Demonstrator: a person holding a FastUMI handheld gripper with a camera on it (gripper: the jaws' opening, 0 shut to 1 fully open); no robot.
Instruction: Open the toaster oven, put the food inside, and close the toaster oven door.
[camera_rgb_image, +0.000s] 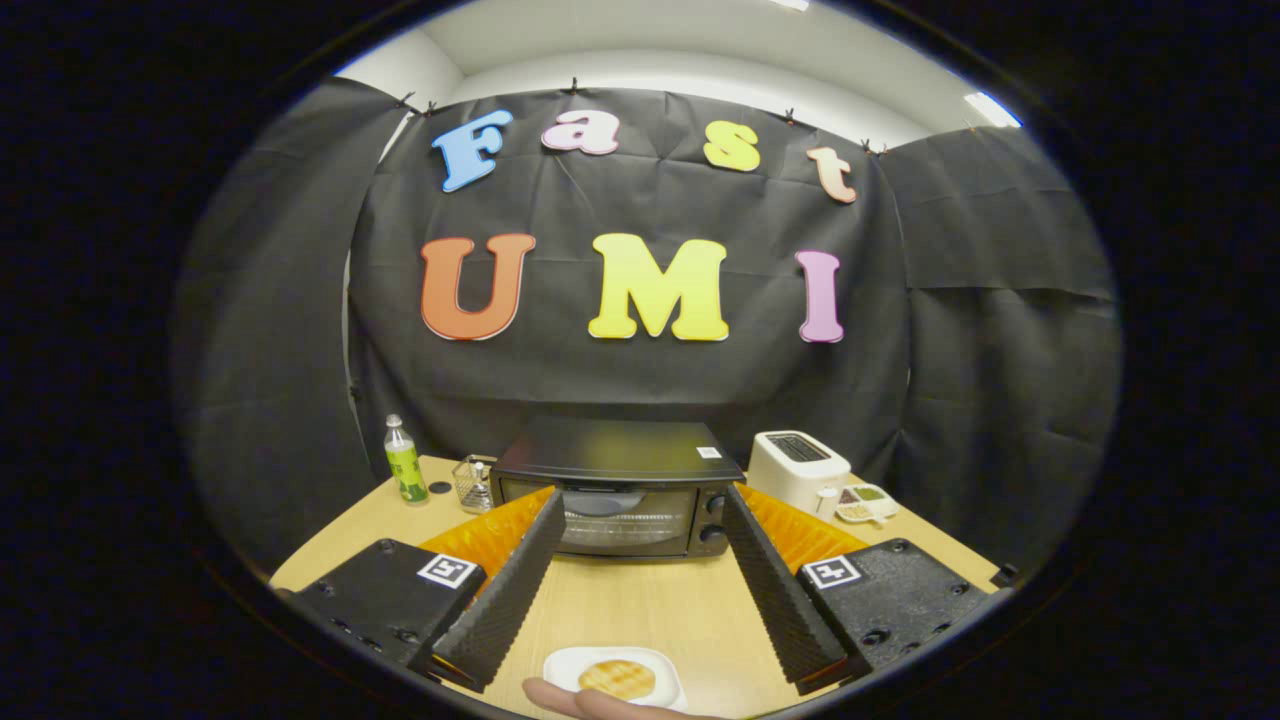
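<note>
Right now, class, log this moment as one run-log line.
fingers: open, empty | toaster oven: door shut, beyond fingers | bun: on white plate, between fingers | next: open door

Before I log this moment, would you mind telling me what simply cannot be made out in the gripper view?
- Interior of the black toaster oven: glare on its closed glass door blurs the rack.
- Contents of the small white divided dish: too small.
- Wire basket beside the green-labelled bottle: contents too small.
- White plate with the round golden bread: near rim cut off, a fingertip overlapping it.
- Open gripper: finger bases cut off.
</note>
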